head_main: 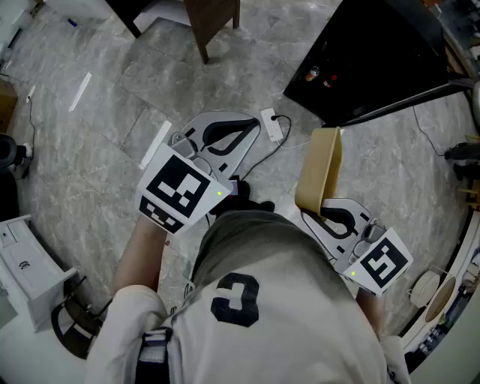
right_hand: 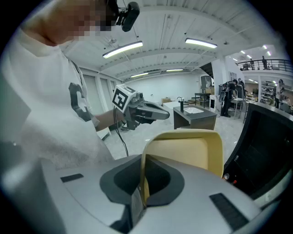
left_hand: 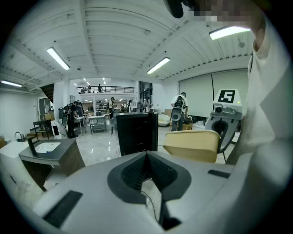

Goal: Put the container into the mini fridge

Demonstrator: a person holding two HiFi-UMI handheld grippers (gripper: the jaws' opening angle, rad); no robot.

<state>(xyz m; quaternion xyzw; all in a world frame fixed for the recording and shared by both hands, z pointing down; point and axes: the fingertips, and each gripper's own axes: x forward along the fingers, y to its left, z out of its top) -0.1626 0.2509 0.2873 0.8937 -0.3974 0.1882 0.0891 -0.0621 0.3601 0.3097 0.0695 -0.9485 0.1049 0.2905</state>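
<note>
A tan, shallow container (head_main: 318, 169) is held on edge above the floor, with my right gripper (head_main: 331, 215) shut on its rim. In the right gripper view the container (right_hand: 190, 157) rises out of the jaws of the right gripper (right_hand: 143, 160), one wall pinched between the pads. The black mini fridge (head_main: 379, 52) stands ahead and to the right, close to the container; it is also in the right gripper view (right_hand: 268, 146) and the left gripper view (left_hand: 137, 132). My left gripper (head_main: 240, 133) is shut on nothing, level with the right one and to its left. Its pads (left_hand: 147, 157) meet.
A white power strip (head_main: 271, 124) with its cable lies on the grey tiled floor between the grippers. A wooden furniture leg (head_main: 211, 22) stands at the top, a white unit (head_main: 26, 270) at the lower left. A dark counter with a sink (left_hand: 46, 153) stands further off.
</note>
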